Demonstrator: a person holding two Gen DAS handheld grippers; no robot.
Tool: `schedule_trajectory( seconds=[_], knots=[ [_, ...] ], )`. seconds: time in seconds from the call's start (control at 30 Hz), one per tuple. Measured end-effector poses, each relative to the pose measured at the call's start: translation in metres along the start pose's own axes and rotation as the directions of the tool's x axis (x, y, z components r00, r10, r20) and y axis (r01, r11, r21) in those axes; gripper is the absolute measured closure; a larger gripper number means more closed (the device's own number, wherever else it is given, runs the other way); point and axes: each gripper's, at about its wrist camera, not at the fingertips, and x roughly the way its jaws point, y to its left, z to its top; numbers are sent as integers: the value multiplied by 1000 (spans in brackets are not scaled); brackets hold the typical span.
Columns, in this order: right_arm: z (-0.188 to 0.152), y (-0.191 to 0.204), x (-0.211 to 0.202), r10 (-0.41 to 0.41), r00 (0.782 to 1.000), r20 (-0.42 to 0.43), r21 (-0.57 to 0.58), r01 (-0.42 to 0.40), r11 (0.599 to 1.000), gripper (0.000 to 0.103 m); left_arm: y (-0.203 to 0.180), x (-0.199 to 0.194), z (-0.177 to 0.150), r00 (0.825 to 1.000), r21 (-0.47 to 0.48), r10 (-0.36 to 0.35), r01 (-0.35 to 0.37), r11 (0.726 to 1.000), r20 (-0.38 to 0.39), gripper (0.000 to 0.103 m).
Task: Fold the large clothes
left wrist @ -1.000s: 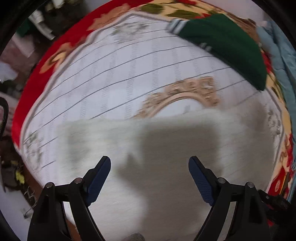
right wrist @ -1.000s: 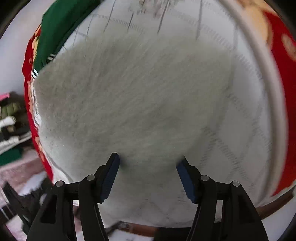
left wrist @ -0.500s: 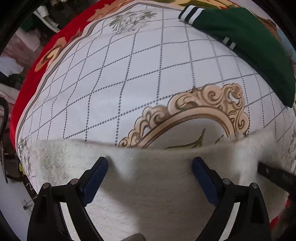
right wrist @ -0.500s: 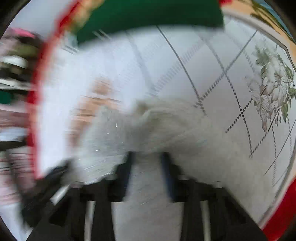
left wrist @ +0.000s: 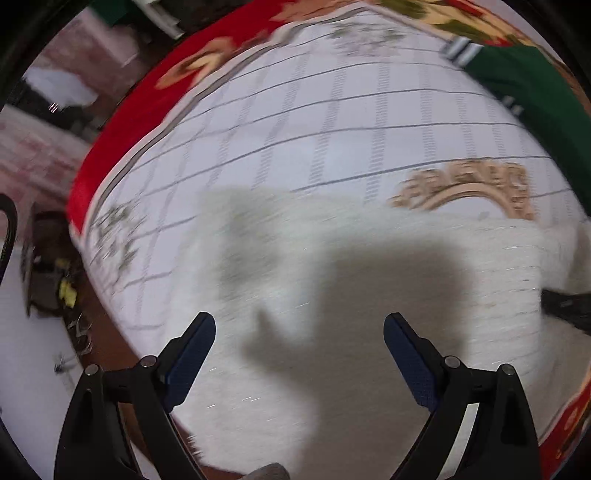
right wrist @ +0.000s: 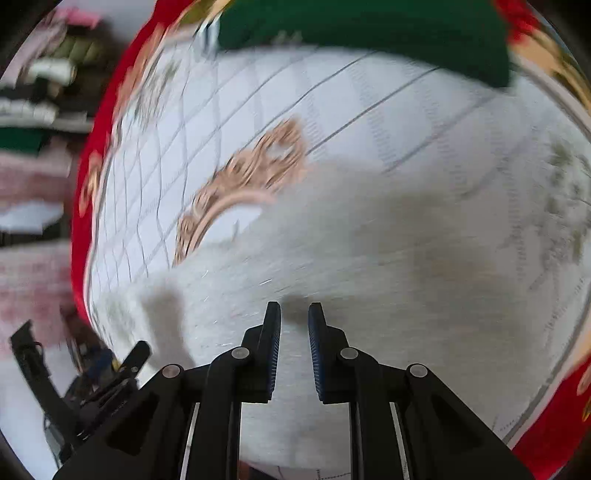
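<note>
A fuzzy white garment (left wrist: 369,280) lies spread on the patterned bed cover, blurred by motion; it also shows in the right wrist view (right wrist: 369,258). My left gripper (left wrist: 299,354) is open above the garment's near part, holding nothing. My right gripper (right wrist: 294,332) has its jaws close together with a narrow gap; the white cloth lies under and between them, and whether it is pinched I cannot tell. The right gripper's black tip shows at the right edge of the left wrist view (left wrist: 565,306).
A folded dark green garment with white stripes (left wrist: 524,92) lies at the far side of the bed, and shows in the right wrist view (right wrist: 369,33). The cover has a red floral border (left wrist: 122,140). Clutter and floor lie beyond the left bed edge (right wrist: 33,110).
The left gripper has lifted and pulled back, so more of the white garment shows below it. The right gripper has swung round and its jaws have stayed narrow after closing from wide open.
</note>
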Motion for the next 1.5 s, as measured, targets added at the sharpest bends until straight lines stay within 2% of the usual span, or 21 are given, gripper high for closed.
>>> schedule_trajectory(
  seconds=[0.07, 0.2, 0.27, 0.4, 0.53, 0.63, 0.67, 0.7, 0.73, 0.77, 0.83, 0.93, 1.03, 1.07, 1.13, 1.2, 1.3, 1.4, 1.43, 1.47, 1.5],
  knots=[
    [12, 9, 42, -96, 994, -45, -35, 94, 995, 89, 11, 3, -3, 1000, -16, 25, -25, 1000, -12, 9],
    [38, 19, 45, -119, 990, -76, 7, 120, 993, 92, 15, 0, -3, 1000, -20, 27, -27, 999, -16, 9],
    [45, 20, 31, -96, 989, -113, 51, 102, 993, 91, 14, -6, -3, 1000, -25, 4, -5, 1000, -11, 9],
    [28, 38, -21, -8, 999, -37, 6, 8, 1000, 86, 9, -20, -6, 1000, -5, -17, 17, 1000, 21, 9],
    [3, 36, 40, -37, 986, -160, -22, 33, 999, 81, -2, -23, -10, 999, 34, -19, 17, 999, 34, 9],
    [5, 25, 38, 33, 991, -133, 16, -31, 999, 81, -17, -23, -11, 999, 79, -36, 34, 996, 25, 9],
    [3, 18, 21, 102, 990, -97, 48, -98, 994, 80, -25, -23, -12, 999, 94, -45, 41, 995, 31, 9],
    [-2, 9, 7, 151, 987, -53, 76, -147, 986, 77, -31, -23, -12, 998, 108, -57, 53, 993, 36, 9],
    [-10, -3, -10, 180, 984, 7, 108, -180, 978, 61, -39, -23, -12, 997, 127, -72, 67, 990, 35, 9],
    [-25, -25, -33, 185, 978, 99, 154, -198, 968, 36, -51, -21, -11, 995, 154, -92, 86, 984, 32, 9],
    [-51, -61, -59, 147, 965, 218, 237, -199, 951, 15, -72, -10, -10, 991, 186, -135, 131, 974, 10, 9],
    [-110, -131, -76, 45, 959, 281, 436, -170, 884, 14, -95, 21, -5, 985, 190, -162, 169, 967, -56, 9],
    [-140, -184, -54, 62, 954, 292, 539, -218, 813, 14, -107, 38, -2, 988, 213, -142, 150, 965, -55, 6],
    [-144, -198, -40, 100, 942, 321, 557, -273, 785, 14, -107, 39, -2, 989, 209, -142, 149, 967, -46, 5],
    [-152, -215, -8, 264, 863, 431, 505, -473, 721, 15, -105, 38, -5, 988, 219, -150, 153, 964, -32, 4],
    [-139, -220, 12, 348, 800, 489, 452, -573, 684, 14, -102, 38, -7, 986, 219, -163, 165, 962, -26, 3],
    [-119, -208, 14, 383, 732, 563, 361, -635, 682, 0, -101, 39, -8, 986, 230, -168, 168, 959, -17, 2],
    [-97, -201, 13, 452, 678, 580, 300, -693, 656, 3, -103, 38, -9, 988, 259, -155, 151, 954, -2, 2],
    [-97, -192, 15, 478, 662, 577, 291, -714, 637, 12, -107, 37, -7, 989, 269, -148, 141, 953, 6, 2],
    [-91, -190, 16, 499, 658, 564, 292, -724, 624, 34, -110, 35, -7, 990, 283, -137, 126, 951, 19, 2],
    [-81, -184, 24, 520, 654, 549, 297, -734, 611, 46, -113, 33, -7, 992, 294, -123, 108, 950, 33, 2]
  ],
)
